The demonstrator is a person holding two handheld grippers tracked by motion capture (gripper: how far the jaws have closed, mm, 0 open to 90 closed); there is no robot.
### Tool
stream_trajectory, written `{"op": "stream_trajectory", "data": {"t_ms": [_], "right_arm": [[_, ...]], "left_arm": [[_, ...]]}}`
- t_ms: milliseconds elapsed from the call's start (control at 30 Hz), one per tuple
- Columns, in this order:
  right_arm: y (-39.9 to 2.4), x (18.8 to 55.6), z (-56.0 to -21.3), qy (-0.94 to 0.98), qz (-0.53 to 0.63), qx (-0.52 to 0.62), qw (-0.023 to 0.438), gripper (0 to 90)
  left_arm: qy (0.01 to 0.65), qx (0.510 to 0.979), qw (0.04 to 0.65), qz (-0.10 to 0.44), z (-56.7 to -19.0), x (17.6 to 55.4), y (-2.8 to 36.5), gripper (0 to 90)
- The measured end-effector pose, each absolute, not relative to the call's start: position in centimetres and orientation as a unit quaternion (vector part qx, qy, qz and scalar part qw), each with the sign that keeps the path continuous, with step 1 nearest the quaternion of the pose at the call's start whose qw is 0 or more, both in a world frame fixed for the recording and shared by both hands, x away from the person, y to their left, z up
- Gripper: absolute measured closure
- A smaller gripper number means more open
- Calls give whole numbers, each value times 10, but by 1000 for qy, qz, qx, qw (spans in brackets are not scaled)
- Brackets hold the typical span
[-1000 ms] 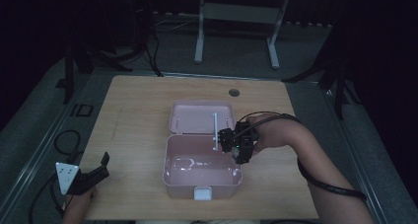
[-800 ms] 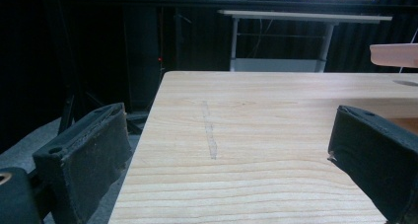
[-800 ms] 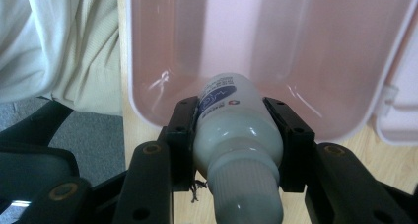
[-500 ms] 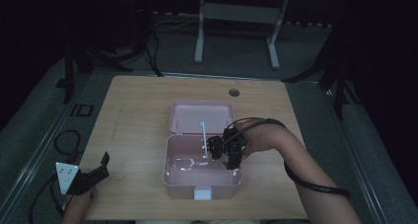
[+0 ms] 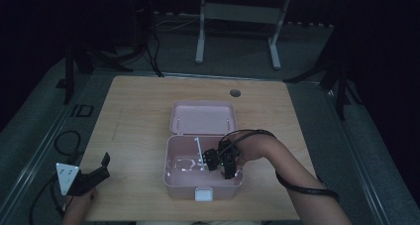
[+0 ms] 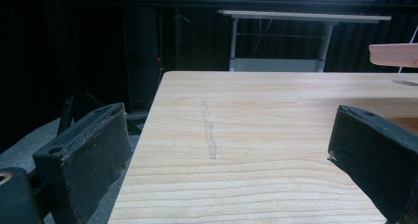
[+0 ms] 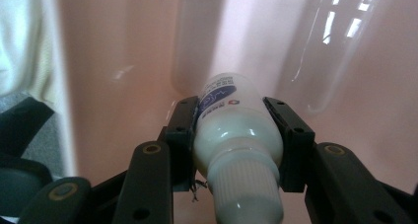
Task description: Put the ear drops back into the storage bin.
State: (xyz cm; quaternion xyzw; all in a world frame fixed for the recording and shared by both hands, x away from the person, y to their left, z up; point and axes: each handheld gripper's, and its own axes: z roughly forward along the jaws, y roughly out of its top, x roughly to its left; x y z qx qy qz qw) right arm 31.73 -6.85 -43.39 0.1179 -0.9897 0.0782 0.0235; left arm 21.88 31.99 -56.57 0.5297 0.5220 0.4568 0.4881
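White bottle (image 7: 236, 135) sits clamped between the right gripper (image 7: 235, 145) jaws, ribbed cap toward the camera, down inside the open pink box (image 5: 171, 178) at frame centre, near its right wall. Lid (image 5: 203, 117) lies flat behind. Left gripper (image 6: 231, 150) at lower left gapes wide, holding nothing, bare wooden table (image 6: 256, 110) stretching ahead of it.

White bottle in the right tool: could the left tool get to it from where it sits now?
Probably not without a long move. The left tool sits open at the table's near left corner, while the white bottle is clamped in the right tool down inside the pink box.
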Motion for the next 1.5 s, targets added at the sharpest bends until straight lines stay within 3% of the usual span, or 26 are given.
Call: {"op": "stream_trajectory", "data": {"t_ms": [467,967,1500], "right_arm": [[-64,323,-474,-984,104,145,22,592],[-61,323,-493,-983,124,134,26,570],[-67,324,-447,-990,84,117,12,534]], "left_arm": [[520,530,489,459,-566,219,319,24],[520,530,489,458,-566,219,319,24],[520,530,489,458,-566,219,319,24]]}}
